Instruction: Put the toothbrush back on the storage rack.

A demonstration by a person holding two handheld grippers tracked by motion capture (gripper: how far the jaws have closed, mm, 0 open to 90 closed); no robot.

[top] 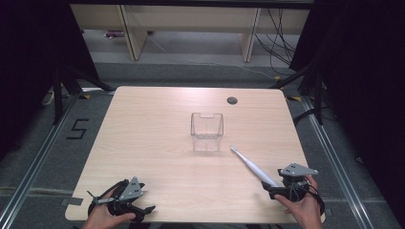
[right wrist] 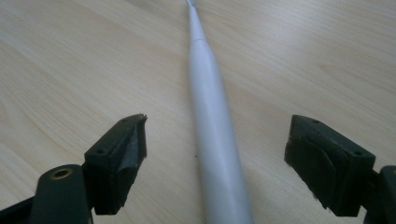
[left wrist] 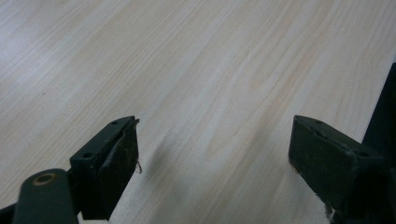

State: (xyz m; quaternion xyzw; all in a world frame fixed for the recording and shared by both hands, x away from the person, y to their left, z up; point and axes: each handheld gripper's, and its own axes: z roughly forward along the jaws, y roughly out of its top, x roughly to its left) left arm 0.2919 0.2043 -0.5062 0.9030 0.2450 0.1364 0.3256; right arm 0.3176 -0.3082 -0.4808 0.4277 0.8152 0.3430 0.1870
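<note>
Dark room, grey floor with a "5" marker left of the pale wooden table. Clear bin upright near the table's middle, a small dark grommet well beyond it toward the far edge. White toothbrush lay flat on the table, slanting from its thin tip just right of and nearer than the bin down to its thicker handle at the right gripper. Tip near the bin but apart from it.

Right gripper held low at the near right corner, pointed along the toothbrush. In the right gripper view, fingers spread wide, the toothbrush running up between them along the table, with wood visible on both sides and neither finger touching it. Not gripped.

Left gripper rested at the near left corner, well apart from bin and toothbrush. In the left gripper view, fingers also spread wide, with bare table between them and nothing held.
</note>
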